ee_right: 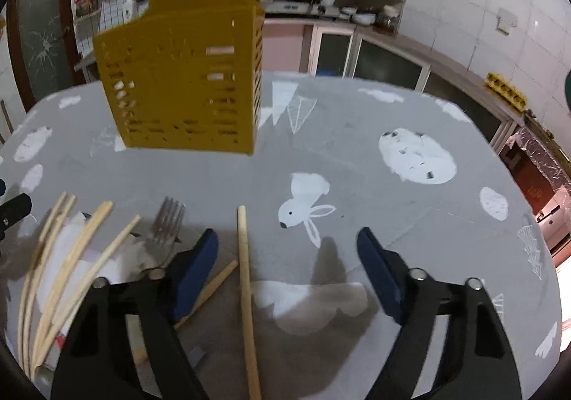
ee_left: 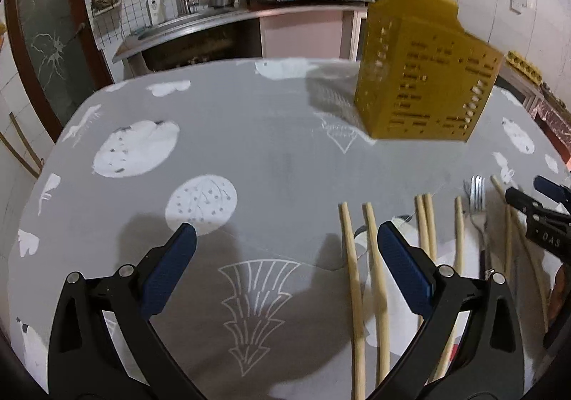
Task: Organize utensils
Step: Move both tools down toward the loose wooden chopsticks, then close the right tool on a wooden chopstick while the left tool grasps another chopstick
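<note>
A yellow slotted holder (ee_right: pixel 182 79) was seen upright at the far side of the table (ee_left: pixel 249 136), well apart from the utensils; pale wooden chopsticks (ee_left: pixel 357 278) and 1 metal fork (ee_right: pixel 167 221) were laid loose on the near cloth. Both the left gripper (ee_left: pixel 285 239) and right gripper (ee_right: pixel 287 239) were held spread wide, grasping nothing; 1 chopstick (ee_right: pixel 246 278) was seen between the right fingers.

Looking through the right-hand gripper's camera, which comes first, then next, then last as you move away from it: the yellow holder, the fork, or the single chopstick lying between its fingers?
1. Single chopstick: between the open fingers of the right gripper, nearer the left one.
2. Fork: just beyond the left fingertip, on the tablecloth.
3. Yellow holder: farthest, standing up the table to the left.
</note>
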